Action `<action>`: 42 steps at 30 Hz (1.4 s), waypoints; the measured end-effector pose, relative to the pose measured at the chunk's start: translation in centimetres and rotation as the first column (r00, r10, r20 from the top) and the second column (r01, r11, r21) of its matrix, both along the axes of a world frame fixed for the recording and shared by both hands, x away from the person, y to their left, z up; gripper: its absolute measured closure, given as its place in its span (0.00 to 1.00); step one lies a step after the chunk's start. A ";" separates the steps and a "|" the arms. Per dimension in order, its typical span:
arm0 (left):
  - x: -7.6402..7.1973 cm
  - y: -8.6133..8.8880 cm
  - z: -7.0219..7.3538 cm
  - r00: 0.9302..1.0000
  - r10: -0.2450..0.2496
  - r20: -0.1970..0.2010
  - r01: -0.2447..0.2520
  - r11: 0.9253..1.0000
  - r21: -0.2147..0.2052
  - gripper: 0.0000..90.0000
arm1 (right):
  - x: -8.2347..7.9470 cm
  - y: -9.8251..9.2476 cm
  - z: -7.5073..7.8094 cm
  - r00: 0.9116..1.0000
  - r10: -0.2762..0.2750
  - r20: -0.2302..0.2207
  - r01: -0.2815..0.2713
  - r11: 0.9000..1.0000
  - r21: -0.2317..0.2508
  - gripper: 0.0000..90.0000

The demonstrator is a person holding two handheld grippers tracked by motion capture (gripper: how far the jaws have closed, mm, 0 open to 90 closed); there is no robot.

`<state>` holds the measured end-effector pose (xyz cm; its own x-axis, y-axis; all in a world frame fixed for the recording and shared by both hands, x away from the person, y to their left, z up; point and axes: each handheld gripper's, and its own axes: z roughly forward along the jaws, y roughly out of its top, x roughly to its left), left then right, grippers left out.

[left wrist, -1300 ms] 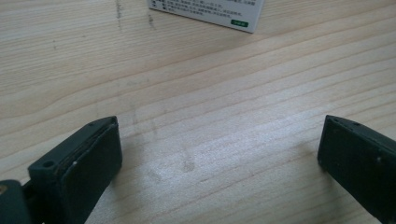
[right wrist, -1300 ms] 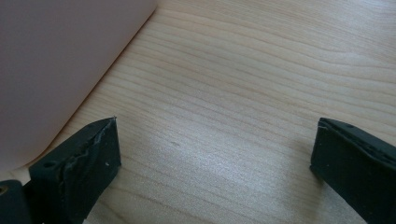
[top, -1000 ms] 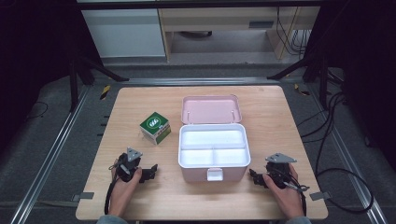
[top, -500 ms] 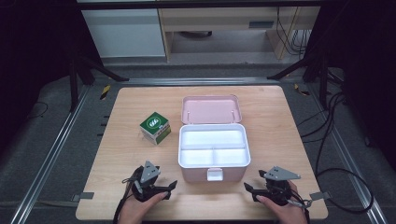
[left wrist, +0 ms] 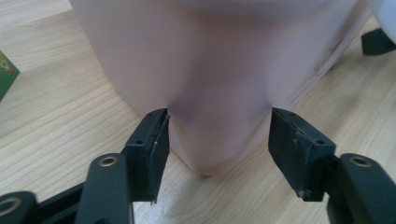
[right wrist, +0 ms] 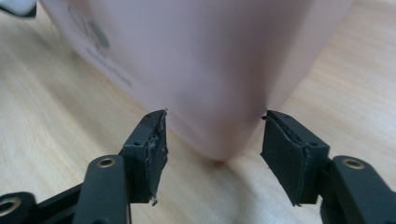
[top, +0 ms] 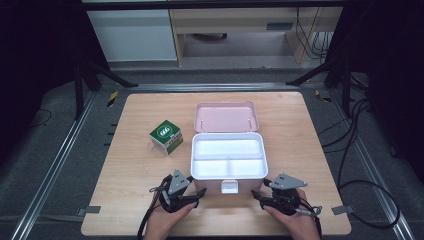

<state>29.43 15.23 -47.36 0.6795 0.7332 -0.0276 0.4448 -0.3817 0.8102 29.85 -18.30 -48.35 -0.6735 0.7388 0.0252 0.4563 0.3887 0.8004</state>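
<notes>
I have the pink box (top: 227, 160) sitting open in the middle of the high view, its lid (top: 226, 117) laid back flat toward the top of the frame and its white inner tray divided into compartments. A white latch (top: 229, 186) hangs at the centre of its near wall. The box rests on the wooden table (top: 130, 150).

My left gripper (top: 195, 199) sits at the lower left of the box, at its near left corner, and my right gripper (top: 257, 196) at the lower right, at the near right corner. In the left gripper view, the rounded pink corner stands between the two black jaws; the jaws have just been closing, the left pad looks about in contact with the wall, and the right one sits at the wall's edge, so I read no firm grip. The right gripper view shows the same: jaws just closing, the corner between them, both pads near the walls without pressing.

A green carton (top: 166, 136) stands left of the box, well apart from both grippers.
</notes>
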 end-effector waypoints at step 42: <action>1.3 2.1 1.3 1.000 0.012 0.023 -0.012 1.000 -0.001 0.26 | 2.6 1.8 0.0 1.000 0.013 -0.017 -0.014 1.000 -0.019 0.24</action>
<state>30.70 17.31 -46.10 0.6710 0.7413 -0.0130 0.4307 -0.3755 0.8207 32.41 -16.50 -48.31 -0.6829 0.7302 0.0219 0.4639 0.4103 0.7851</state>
